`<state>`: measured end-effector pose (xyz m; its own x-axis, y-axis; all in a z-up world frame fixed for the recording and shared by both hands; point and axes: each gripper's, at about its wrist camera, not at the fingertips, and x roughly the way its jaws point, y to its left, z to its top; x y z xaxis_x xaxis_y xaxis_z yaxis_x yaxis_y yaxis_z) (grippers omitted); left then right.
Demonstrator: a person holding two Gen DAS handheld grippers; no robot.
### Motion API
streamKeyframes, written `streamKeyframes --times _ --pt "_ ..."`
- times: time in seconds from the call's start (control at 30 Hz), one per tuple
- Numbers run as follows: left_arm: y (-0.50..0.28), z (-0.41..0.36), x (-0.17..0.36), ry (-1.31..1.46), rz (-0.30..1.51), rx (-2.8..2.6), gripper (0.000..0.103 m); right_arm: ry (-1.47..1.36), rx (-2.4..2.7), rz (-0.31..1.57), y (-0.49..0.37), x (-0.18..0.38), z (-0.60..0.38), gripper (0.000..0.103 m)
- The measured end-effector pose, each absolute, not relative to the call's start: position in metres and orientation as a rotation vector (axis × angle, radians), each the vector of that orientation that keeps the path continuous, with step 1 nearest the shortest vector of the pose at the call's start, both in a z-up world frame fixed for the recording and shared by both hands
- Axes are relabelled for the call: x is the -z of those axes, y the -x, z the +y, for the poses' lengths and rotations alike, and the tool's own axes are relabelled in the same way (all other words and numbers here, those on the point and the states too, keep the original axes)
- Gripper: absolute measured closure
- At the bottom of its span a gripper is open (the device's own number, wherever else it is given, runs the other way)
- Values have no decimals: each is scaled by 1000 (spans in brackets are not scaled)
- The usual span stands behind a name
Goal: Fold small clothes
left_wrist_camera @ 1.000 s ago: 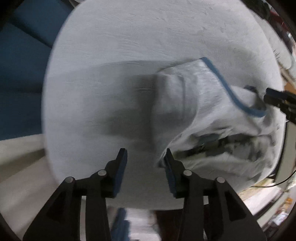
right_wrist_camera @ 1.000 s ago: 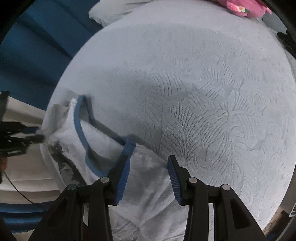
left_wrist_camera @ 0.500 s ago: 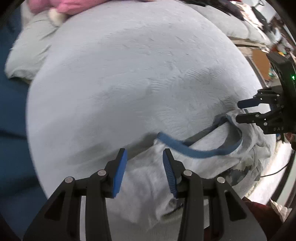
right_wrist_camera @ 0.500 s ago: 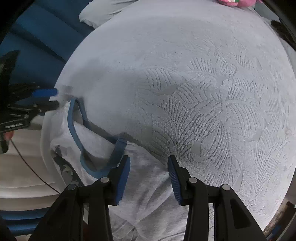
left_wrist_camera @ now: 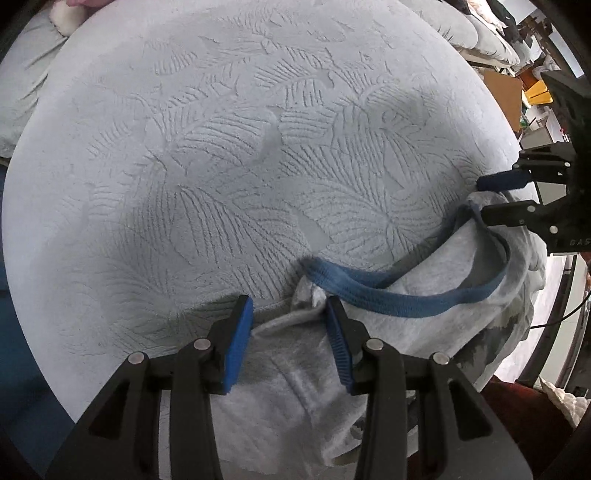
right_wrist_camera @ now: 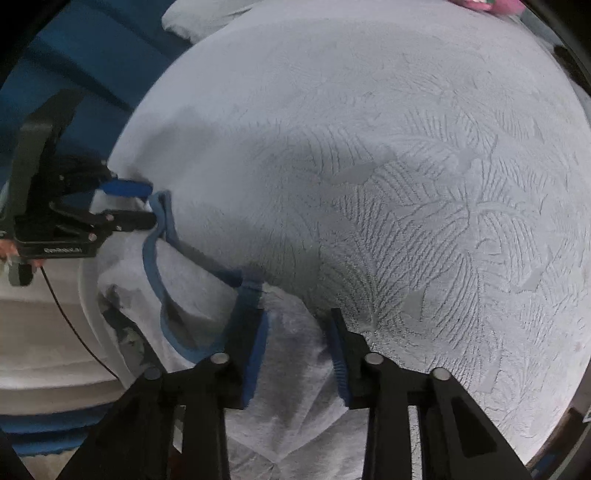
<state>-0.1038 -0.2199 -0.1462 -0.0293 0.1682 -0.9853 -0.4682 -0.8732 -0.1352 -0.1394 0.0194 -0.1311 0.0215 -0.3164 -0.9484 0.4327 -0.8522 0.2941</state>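
A small pale grey shirt (left_wrist_camera: pixel 436 266) (right_wrist_camera: pixel 295 406) with a blue collar band (left_wrist_camera: pixel 388 295) (right_wrist_camera: pixel 155 273) lies crumpled at the edge of a light grey leaf-patterned blanket (left_wrist_camera: pixel 258 147) (right_wrist_camera: pixel 406 184). My left gripper (left_wrist_camera: pixel 290 325) (right_wrist_camera: pixel 147 205) points down, open, straddling the cloth edge beside one collar end. My right gripper (right_wrist_camera: pixel 297 332) (left_wrist_camera: pixel 487 197) stands at the other collar end. Its jaws are closing with shirt cloth between them, and a gap still shows between pads and cloth.
The blanket falls away to a blue surface (right_wrist_camera: pixel 74 55) on one side. A grey pillow (left_wrist_camera: pixel 26 74) and something pink (right_wrist_camera: pixel 487 3) lie at the far end. A cardboard box (left_wrist_camera: pixel 506 92), clutter and a black cable (right_wrist_camera: pixel 74 325) sit beyond the shirt's side.
My left gripper swung from beside the shirt to over its collar edge, rolling as it went and sinking a little. The right gripper stayed put and its jaws narrowed.
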Motion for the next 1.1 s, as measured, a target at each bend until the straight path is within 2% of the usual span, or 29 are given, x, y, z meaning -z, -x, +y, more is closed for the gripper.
streamKeyframes --times 0.03,0.07,0.17,0.27,0.33,0.37,0.4,0.53,0.67,0.9,0.97,1.1 --pt "102 -220 147 1808 325 -1957 66 -1798 1879 101 141 132 20 85" --pt "99 -218 147 1790 355 -1957 66 -1811 1875 85 142 134 21 94" --pt "92 -214 148 1750 429 -1964 65 -1824 1879 73 145 132 19 97" --pt "92 -215 147 1764 409 -1976 65 -1807 1901 61 142 123 22 97" --pt "91 -211 149 1811 339 -1950 76 -1803 1918 42 140 117 26 97" --pt "96 -215 148 1823 315 -1942 87 -1802 1925 30 140 114 29 97" --pt "95 -215 145 1828 290 -1944 93 -1800 1930 21 141 111 33 98" --pt "92 -210 134 1820 291 -1982 96 -1779 1996 -26 139 91 44 98" --pt "92 -209 98 1737 234 -2063 96 -1698 2100 -74 119 48 64 98" --pt "125 -208 37 1558 144 -2237 97 -1526 2348 -86 158 -19 87 98" --pt "131 -198 33 1527 128 -2271 97 -1535 2382 -44 176 -9 90 98" --pt "150 -182 85 1576 122 -2293 97 -1611 2391 -28 207 27 69 98"
